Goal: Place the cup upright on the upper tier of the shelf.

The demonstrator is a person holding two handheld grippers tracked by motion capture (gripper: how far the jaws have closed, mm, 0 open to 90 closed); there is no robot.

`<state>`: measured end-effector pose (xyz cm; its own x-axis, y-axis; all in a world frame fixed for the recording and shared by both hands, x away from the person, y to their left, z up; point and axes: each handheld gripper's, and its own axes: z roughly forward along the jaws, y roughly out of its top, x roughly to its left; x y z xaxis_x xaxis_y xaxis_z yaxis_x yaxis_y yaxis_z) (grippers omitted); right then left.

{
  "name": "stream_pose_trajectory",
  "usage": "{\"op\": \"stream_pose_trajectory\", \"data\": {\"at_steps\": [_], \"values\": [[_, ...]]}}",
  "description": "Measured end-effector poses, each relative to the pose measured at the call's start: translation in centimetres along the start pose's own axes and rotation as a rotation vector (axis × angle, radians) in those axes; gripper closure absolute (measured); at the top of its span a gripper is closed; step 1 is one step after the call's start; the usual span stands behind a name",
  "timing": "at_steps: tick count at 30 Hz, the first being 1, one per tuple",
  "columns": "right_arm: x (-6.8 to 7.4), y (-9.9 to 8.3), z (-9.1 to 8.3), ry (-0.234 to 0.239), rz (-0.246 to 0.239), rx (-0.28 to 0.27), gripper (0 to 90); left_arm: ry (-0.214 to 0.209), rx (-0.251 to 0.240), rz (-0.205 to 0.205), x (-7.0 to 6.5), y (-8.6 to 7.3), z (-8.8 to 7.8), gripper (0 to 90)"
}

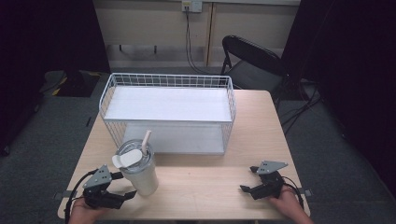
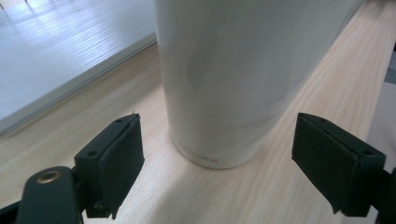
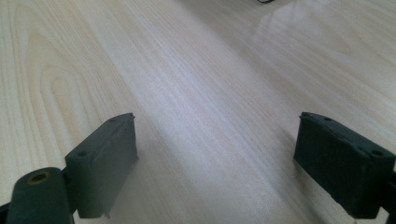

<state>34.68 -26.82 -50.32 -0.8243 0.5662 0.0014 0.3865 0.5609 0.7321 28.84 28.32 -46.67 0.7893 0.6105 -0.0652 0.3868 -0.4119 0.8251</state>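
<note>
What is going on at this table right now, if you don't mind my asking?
A person sits at a wooden table with a gripper in each hand. The left gripper is open, its jaws either side of a white tumbler with a lid and straw, not yet touching it. The right gripper is open over bare wood. A white wire rack stands behind the tumbler.

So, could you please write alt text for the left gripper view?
A white tumbler stands upright on the light wooden table, just ahead of the open left gripper, whose two black jaws sit either side of its base without touching it. A white shelf board lies at upper left.
</note>
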Motion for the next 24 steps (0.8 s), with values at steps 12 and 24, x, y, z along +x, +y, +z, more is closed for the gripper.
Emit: {"op": "stream_pose_trajectory", "data": {"at_steps": [12, 24], "values": [[0.0, 0.0, 0.0, 0.000, 0.000, 0.000, 12.5, -0.010, -0.047, -0.011, -0.2, 0.8, -0.4, 16.3], [0.0, 0.0, 0.0, 0.000, 0.000, 0.000, 12.5, -0.018, -0.090, -0.004, -0.2, 1.5, -0.6, 16.1]]}}
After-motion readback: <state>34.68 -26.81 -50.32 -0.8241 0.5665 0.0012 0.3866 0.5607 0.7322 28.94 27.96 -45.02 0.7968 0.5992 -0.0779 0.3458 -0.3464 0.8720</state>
